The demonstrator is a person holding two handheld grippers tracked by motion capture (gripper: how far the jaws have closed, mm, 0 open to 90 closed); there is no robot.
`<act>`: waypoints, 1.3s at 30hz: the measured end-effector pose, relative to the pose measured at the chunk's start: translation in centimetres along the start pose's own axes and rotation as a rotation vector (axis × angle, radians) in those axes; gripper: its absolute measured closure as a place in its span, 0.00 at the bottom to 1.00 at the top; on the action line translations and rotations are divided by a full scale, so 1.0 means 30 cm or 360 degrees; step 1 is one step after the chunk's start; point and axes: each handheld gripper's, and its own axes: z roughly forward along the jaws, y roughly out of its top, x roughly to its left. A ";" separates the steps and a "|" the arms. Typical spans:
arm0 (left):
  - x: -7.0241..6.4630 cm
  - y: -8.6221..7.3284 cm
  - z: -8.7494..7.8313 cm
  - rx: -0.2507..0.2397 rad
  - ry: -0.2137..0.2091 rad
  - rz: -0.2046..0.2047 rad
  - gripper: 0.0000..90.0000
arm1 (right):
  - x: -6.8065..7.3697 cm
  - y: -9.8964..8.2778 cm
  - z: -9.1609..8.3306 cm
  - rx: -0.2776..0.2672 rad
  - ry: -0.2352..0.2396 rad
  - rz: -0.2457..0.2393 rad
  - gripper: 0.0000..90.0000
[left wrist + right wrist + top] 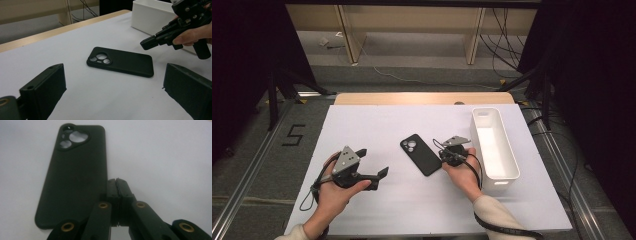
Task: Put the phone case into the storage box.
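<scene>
Black phone case (pixel 420 154) flat on white tabletop (pixel 377 205), centre of high view, camera cutouts toward upper left. Right gripper (pixel 446 150) just right of case, fingers (pixel 117 188) pressed together on nothing, tips beside case's long edge. Left gripper (pixel 377 175) at lower left, well apart from case, fingers (pixel 45 87) spread wide, empty. White bin (pixel 502 170) at right.

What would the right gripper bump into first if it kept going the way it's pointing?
Probably the black phone case. The right gripper has its fingers shut, tips right beside the case's long edge. Depth is unclear, so it might hit the white table alongside instead.
</scene>
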 end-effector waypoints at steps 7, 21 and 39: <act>0.006 -0.003 0.003 0.0013 0.0000 -0.0009 0.05 | -0.017 -0.023 0.029 0.0075 -0.0001 0.0017 1.00; 0.019 -0.007 0.004 0.0027 0.0017 -0.0031 0.06 | 0.108 -0.019 0.044 0.0115 0.0246 -0.0077 1.00; 0.026 -0.010 0.004 0.0033 0.0026 -0.0033 0.06 | 0.267 0.016 0.101 0.0039 0.0373 -0.0157 1.00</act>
